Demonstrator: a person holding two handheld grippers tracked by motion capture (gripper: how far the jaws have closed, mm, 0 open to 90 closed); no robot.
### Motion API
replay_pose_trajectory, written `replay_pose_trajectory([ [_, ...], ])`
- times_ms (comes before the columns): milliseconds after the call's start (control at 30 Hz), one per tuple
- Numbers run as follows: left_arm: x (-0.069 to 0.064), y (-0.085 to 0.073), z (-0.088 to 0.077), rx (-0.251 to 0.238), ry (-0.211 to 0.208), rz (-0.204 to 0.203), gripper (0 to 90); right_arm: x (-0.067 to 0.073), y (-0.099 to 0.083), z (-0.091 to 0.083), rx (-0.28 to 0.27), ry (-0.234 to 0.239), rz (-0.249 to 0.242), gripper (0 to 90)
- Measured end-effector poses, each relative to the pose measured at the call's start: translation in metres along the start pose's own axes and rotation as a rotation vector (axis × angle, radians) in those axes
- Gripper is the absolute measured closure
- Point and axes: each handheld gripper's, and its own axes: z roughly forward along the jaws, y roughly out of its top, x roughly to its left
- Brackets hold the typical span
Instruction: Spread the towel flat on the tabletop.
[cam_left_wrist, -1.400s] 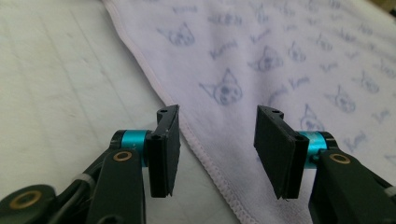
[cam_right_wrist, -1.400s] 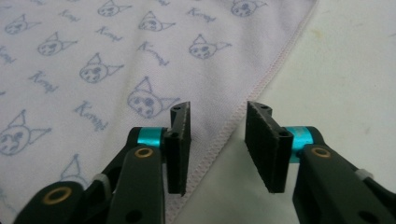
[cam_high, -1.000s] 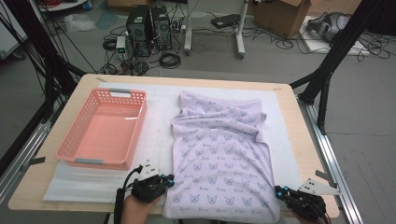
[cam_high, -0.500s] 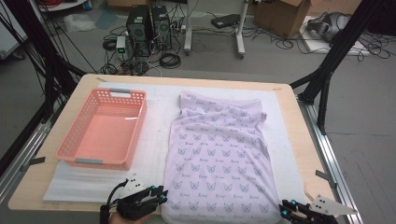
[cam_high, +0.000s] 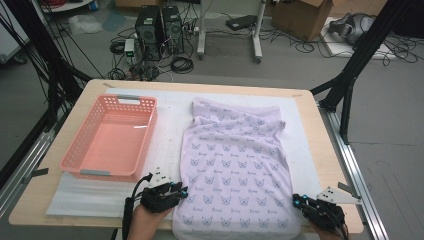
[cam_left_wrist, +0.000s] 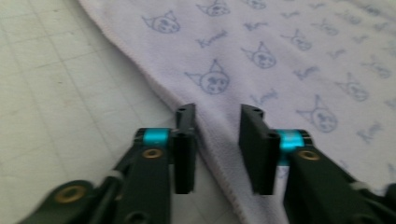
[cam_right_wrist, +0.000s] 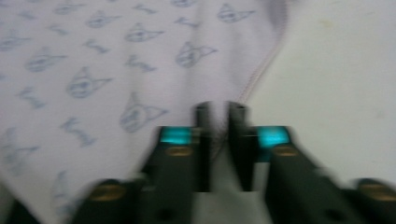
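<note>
A lilac cloth (cam_high: 235, 165) printed with small blue cat faces lies spread along the table, its far end rumpled, its near hem at the front edge. My left gripper (cam_high: 184, 191) sits at its near left edge. In the left gripper view its jaws (cam_left_wrist: 217, 112) have just been closing and still stand apart, with the cloth's (cam_left_wrist: 280, 56) hem lying between them. My right gripper (cam_high: 296, 200) is at the near right edge. Its jaws (cam_right_wrist: 220, 109) have just closed to a narrow slit on the hem of the cloth (cam_right_wrist: 93, 70).
A pink perforated basket (cam_high: 120, 175) stands empty on the left of the table. A white mat (cam_high: 170, 130) covers the tabletop under the cloth. Black frame posts flank the table; computers and cables lie on the floor beyond it.
Both grippers pulled back toward the front edge, drawing the cloth flatter and longer, then came forward again to its near side edges. Their jaws opened and have narrowed again.
</note>
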Motion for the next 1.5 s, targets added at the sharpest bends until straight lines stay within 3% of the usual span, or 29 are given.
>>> replay_pose_trajectory([
  [33,0.001,0.0,-0.001,0.004,-0.024,-0.014,85.7,0.001,-0.001,-0.001,-0.001,-0.004,-0.005,87.9],
  [67,0.002,-0.001,-0.002,0.007,-0.031,-0.014,86.9,0.002,-0.001,-0.002,0.003,0.003,-0.01,88.4],
  [167,0.0,-0.007,-0.012,0.018,-0.048,-0.012,87.4,0.004,-0.006,-0.011,0.008,0.039,-0.018,88.8],
  [400,-0.007,-0.027,-0.041,-0.011,-0.108,-0.016,87.4,0.011,-0.02,-0.043,-0.006,0.099,-0.029,88.8],
  [533,-0.012,-0.038,-0.049,-0.003,-0.161,0.0,86.2,0.015,-0.032,-0.055,0.037,0.128,-0.047,89.0],
  [600,-0.009,-0.04,-0.047,-0.004,-0.15,-0.008,80.5,0.016,-0.035,-0.057,0.06,0.12,-0.059,88.7],
  [667,-0.005,-0.036,-0.047,-0.038,-0.137,-0.037,63.1,0.015,-0.034,-0.057,0.039,0.139,-0.034,79.3],
  [700,-0.004,-0.033,-0.047,-0.062,-0.134,-0.036,60.5,0.014,-0.032,-0.057,0.015,0.126,-0.014,70.4],
  [800,-0.002,-0.023,-0.038,-0.107,-0.117,-0.017,56.3,0.011,-0.021,-0.051,-0.039,0.093,0.017,67.6],
  [967,0.006,-0.007,-0.015,-0.086,-0.058,-0.011,52.3,0.007,-0.001,-0.021,-0.036,-0.003,0.002,65.3],
  [1033,0.009,-0.002,-0.005,-0.062,-0.041,-0.034,51.5,0.005,0.004,-0.009,-0.011,-0.021,-0.008,64.8],
  [1100,0.008,0.003,0.002,-0.032,-0.035,-0.028,51.0,0.004,0.007,-0.001,0.019,-0.037,-0.016,65.6],
  [1167,0.004,0.005,0.005,-0.016,-0.021,0.006,52.8,0.001,0.007,0.004,0.027,-0.048,-0.018,72.7],
  [1233,-0.002,0.005,0.006,-0.006,0.054,0.054,63.7,-0.002,0.006,0.003,0.021,-0.03,-0.001,83.6],
  [1300,0.0,0.005,0.005,-0.001,0.034,0.032,86.8,-0.004,0.006,0.002,0.022,-0.006,0.004,86.1],
  [1367,-0.001,0.004,0.002,0.003,0.034,0.031,87.3,-0.004,0.004,-0.002,0.022,0.011,0.012,86.9],
  [1500,-0.003,-0.004,-0.016,-0.039,-0.02,0.008,87.3,0.0,-0.004,-0.019,0.011,0.048,-0.005,87.0],
])
